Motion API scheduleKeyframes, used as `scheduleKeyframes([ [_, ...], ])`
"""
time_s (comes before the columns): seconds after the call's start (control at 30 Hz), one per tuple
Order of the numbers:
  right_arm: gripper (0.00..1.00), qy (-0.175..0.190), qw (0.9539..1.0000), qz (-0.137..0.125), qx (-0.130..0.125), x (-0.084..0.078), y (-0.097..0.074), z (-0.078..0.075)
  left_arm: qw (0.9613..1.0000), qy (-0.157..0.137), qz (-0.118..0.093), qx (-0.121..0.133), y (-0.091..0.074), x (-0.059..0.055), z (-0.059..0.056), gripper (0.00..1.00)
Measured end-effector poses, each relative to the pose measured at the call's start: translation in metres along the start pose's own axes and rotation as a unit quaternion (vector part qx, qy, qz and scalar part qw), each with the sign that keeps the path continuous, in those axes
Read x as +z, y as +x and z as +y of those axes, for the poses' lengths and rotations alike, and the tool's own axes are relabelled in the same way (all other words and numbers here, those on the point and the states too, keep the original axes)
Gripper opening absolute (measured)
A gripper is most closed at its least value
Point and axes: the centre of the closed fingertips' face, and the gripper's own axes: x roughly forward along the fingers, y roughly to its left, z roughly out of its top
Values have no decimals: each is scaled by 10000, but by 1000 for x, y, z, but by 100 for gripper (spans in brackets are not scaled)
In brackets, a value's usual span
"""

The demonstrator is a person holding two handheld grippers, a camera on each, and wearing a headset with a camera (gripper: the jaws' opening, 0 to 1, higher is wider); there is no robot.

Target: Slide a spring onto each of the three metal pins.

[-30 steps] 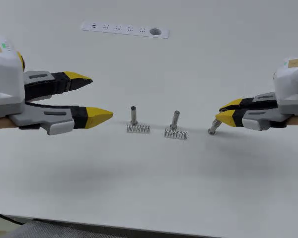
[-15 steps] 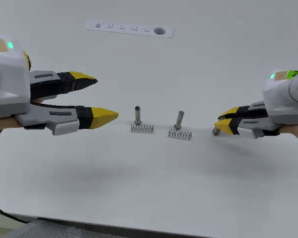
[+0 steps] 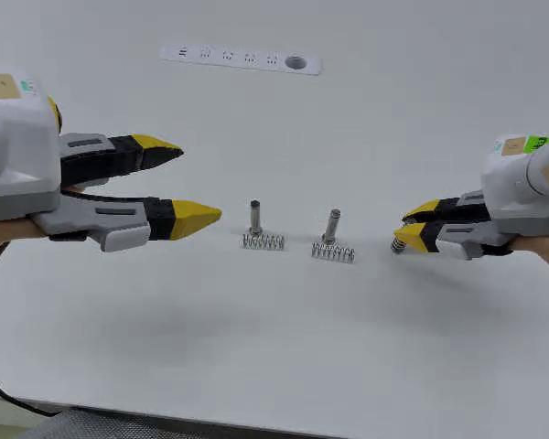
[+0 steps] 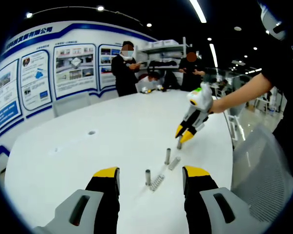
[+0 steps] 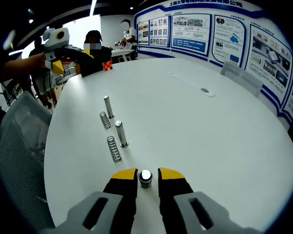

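Observation:
Two metal pins stand upright mid-table, each with a loose spring lying in front of it. The same pins and springs show in the right gripper view. My right gripper is shut on the third pin, low over the table; its lower end looks ribbed like coils. My left gripper hovers open left of the pins, holding nothing.
A white power strip lies at the table's far side. The table's near edge runs along the bottom of the head view. Mesh chairs stand beside the table, and people stand beyond it.
My right gripper has sunk a little toward the table with the third pin in it. The left gripper has hardly moved; the head camera has shifted slightly.

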Motion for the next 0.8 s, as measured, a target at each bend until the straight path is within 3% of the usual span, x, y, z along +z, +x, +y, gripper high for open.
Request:
scheduleKeyframes([
  [0.07,20,144,9997,-218,-16,10,-4,0,10000,10,7,-9,0,0,-1,53],
  [0.27,20,11,9993,-378,-24,29,-13,3,10000,33,2,-35,2,1,-1,53],
  [0.43,20,-188,9981,-523,270,45,-6,28,9999,60,-35,-91,6,4,-4,52],
  [0.5,20,-459,9969,-431,461,44,2,42,9999,76,-26,-118,6,3,-6,52],
  [0.57,20,-1060,9934,-73,420,34,11,48,9999,85,-20,-127,6,3,-7,52],
  [0.63,20,-1344,9899,115,438,27,19,53,9999,82,-25,-116,5,3,-6,52],
  [0.7,20,-1166,9911,182,617,22,28,62,9999,65,-42,-93,3,3,-5,52],
  [0.8,20,-1274,9891,321,659,17,38,64,10000,58,-28,-70,1,2,-3,52],
])
